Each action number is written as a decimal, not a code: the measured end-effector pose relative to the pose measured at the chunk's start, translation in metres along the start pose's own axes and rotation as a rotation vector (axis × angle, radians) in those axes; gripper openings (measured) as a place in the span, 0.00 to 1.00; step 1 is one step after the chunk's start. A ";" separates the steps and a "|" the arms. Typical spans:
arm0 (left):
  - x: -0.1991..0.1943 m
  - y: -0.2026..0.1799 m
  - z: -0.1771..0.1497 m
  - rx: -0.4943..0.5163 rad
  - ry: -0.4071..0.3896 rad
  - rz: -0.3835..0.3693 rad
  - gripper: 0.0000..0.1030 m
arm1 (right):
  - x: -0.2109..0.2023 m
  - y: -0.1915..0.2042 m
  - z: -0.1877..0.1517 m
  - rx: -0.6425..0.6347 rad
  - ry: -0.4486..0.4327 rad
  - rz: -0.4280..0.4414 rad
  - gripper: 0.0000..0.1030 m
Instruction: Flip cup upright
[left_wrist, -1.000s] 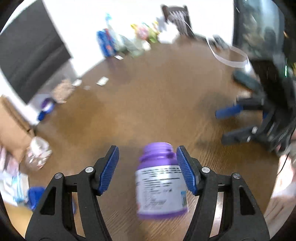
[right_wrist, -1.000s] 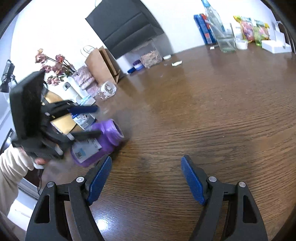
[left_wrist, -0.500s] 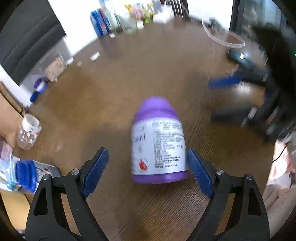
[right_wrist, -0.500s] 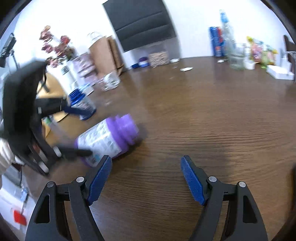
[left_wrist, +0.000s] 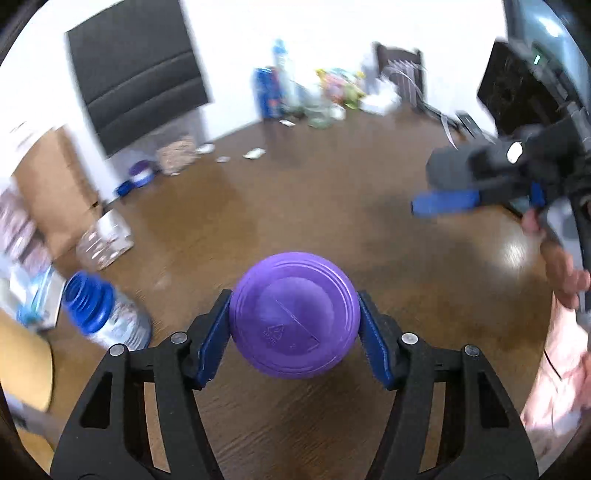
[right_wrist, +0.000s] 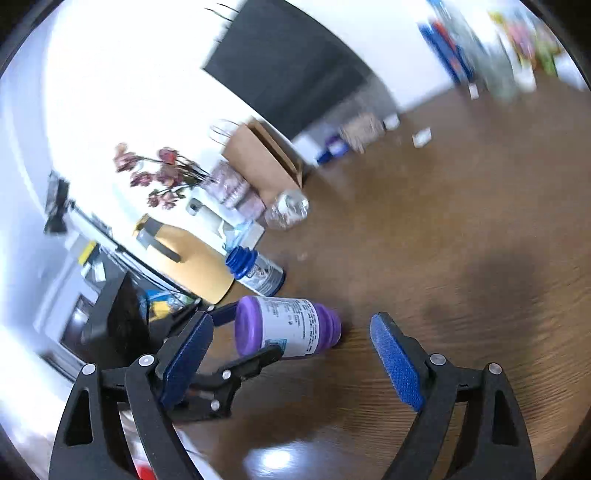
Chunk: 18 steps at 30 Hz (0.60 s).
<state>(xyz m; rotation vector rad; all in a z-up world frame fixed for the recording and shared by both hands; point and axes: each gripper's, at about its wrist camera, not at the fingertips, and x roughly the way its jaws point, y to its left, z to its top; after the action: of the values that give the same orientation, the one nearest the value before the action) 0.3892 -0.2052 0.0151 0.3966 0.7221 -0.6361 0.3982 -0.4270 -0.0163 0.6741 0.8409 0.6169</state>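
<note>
A purple bottle with a white label (right_wrist: 288, 326) lies on its side on the brown wooden table (right_wrist: 461, 221), neck pointing right. In the left wrist view I see its round purple base (left_wrist: 293, 330) end-on. My left gripper (left_wrist: 293, 301) is shut on that base end, a blue pad pressed to each side. In the right wrist view the left gripper's fingers (right_wrist: 255, 363) hold the bottle's base. My right gripper (right_wrist: 291, 321) is open just in front of the bottle and touches nothing. It also shows in the left wrist view as the right gripper's blue pad (left_wrist: 443, 203).
A blue-necked bottle (left_wrist: 99, 317) stands left of the purple one, a clear plastic container (left_wrist: 103, 240) behind it. A brown paper bag (right_wrist: 266, 158) and a yellow object (right_wrist: 192, 262) sit at the table's left edge. Bottles and packets (left_wrist: 314, 92) crowd the far side. A hand (left_wrist: 561, 266) is at right.
My left gripper, open around the bottle half a second ago, has closed on its base end, and its view is now end-on. The right gripper has tilted and stays open.
</note>
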 end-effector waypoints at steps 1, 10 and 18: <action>-0.005 0.000 -0.003 -0.017 -0.022 0.011 0.58 | 0.006 -0.002 -0.001 0.030 0.025 0.017 0.88; -0.072 0.028 0.003 -0.147 -0.371 0.027 0.58 | 0.052 -0.003 -0.027 0.356 0.045 0.428 0.88; -0.080 0.046 -0.015 -0.221 -0.465 -0.022 0.58 | 0.082 0.022 -0.004 0.395 0.010 0.525 0.89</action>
<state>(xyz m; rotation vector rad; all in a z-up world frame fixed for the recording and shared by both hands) 0.3660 -0.1311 0.0674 0.0305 0.3461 -0.6320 0.4329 -0.3530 -0.0391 1.2740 0.8038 0.9346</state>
